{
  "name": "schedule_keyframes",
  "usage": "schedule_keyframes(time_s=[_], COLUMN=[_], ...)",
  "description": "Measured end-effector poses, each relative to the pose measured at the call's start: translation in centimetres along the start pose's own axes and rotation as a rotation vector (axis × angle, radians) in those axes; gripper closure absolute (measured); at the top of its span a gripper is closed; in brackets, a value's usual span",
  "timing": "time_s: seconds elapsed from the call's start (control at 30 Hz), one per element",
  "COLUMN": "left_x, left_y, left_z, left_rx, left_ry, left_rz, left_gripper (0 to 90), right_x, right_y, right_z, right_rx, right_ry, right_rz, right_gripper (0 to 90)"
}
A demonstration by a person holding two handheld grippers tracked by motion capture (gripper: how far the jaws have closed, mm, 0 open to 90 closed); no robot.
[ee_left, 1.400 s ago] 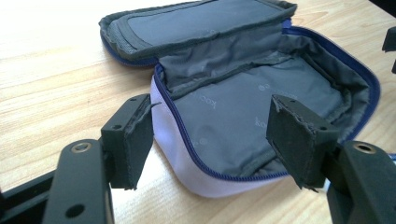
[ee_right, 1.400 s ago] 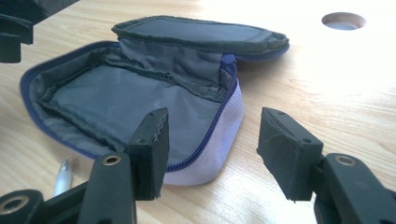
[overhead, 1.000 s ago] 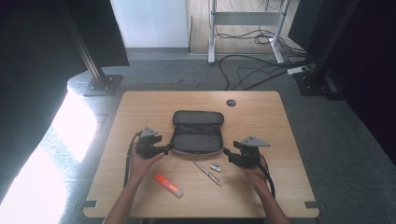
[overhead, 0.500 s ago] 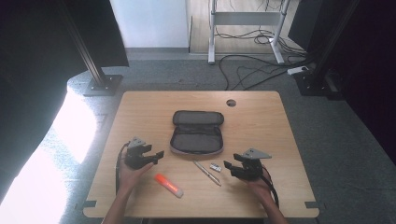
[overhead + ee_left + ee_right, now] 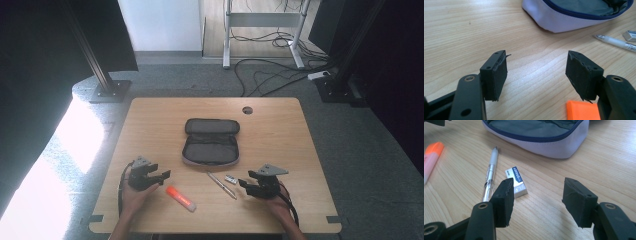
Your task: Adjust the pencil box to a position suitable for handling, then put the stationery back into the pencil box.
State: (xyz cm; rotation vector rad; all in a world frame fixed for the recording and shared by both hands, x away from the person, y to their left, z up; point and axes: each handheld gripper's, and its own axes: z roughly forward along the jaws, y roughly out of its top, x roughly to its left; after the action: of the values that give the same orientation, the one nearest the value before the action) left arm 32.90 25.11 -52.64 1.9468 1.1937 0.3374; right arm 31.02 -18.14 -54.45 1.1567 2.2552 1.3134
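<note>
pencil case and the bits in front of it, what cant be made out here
- Pencil case: its inside is a dark lining in the high view; the top edge cuts it off in both gripper views, so its contents cannot be told.
- Highlighter: the left gripper view's bottom edge and a jaw hide most of it.
- Eraser: print too small in the high view.
- Pen: lower end hidden behind a jaw in the right gripper view.

Highlighter cut off by bottom edge, partly behind left gripper's jaw. Pouch cropped at top. Eraser print unreadable from high view.
</note>
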Motion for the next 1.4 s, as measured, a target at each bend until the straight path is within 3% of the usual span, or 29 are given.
schedule_keyframes(time_s=[0.2, 0.73, 1.03, 1.4], left_x=[0.3, 0.2, 0.2, 0.4], left_y=[-0.4, -0.5, -0.6, -0.6], left_z=[-0.4, -0.1, 0.1, -0.2], left_rx=[-0.011, 0.003, 0.011, 0.0], left_ry=[0.003, 0.012, 0.01, 0.01], left_rz=[-0.021, -0.007, -0.002, -0.012], left_gripper=[34.4, 34.4, 34.4, 34.4], right_x=[0.1, 1.2, 1.7, 2.0], right_y=[0.1, 0.9, 1.2, 1.3], right_z=[0.2, 2.1, 3.6, 4.0], right_rx=[0.0, 0.016, 0.065, 0.1], right_ry=[0.004, 0.036, 0.026, 0.022], right_rz=[-0.006, -0.041, -0.067, -0.088], right_gripper=[42.5, 47.3, 52.9, 65.6])
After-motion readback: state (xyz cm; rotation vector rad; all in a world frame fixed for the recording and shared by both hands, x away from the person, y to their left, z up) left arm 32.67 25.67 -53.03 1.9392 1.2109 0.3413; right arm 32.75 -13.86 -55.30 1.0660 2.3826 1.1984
